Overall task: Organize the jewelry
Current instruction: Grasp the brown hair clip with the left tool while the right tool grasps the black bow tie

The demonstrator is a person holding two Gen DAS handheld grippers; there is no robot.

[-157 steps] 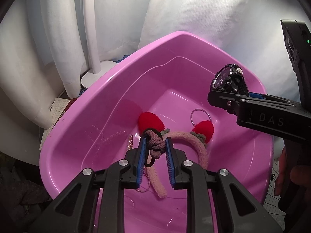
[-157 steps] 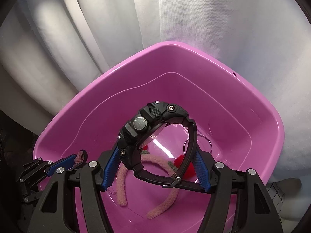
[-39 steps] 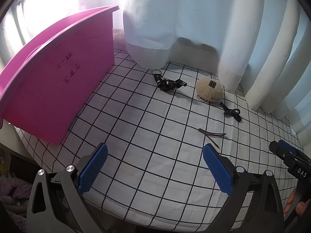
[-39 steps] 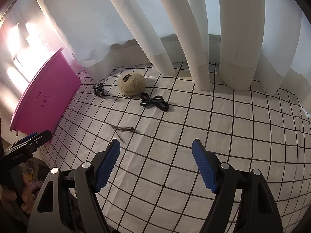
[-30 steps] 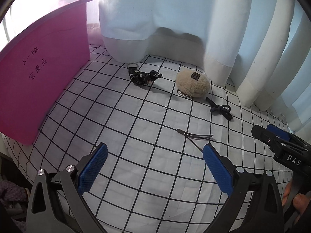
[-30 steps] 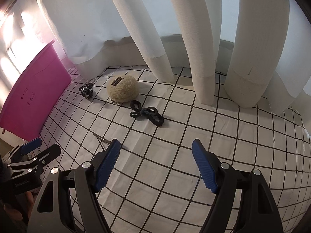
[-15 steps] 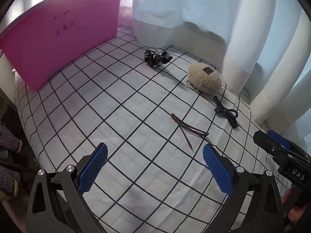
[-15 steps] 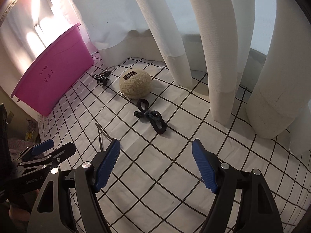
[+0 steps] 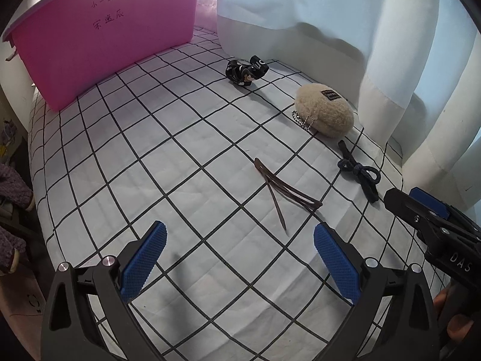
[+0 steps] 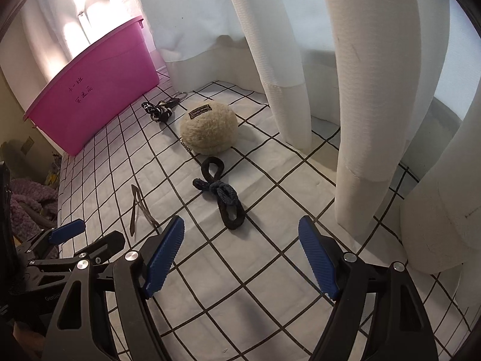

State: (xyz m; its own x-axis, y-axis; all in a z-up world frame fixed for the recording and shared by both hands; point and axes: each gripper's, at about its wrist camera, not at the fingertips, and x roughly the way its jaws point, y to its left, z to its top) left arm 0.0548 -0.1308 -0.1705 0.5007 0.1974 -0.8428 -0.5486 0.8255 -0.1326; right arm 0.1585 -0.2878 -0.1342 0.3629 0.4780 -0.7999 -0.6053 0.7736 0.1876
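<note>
Hair clips [image 9: 281, 191] lie nearer now; left gripper [image 9: 239, 248] and right gripper [image 10: 240, 251] stay spread, empty.

White curtains [image 10: 282, 45] hanging in thick folds behind, backlit by daylight. White cloth with a black grid [image 9: 156, 156] spread underneath. Purple knitted fabric [image 10: 27, 201] off the left edge.

Pink bin [image 9: 105, 33] interior hidden; black keychain [image 9: 246, 70] too small to ID.
</note>
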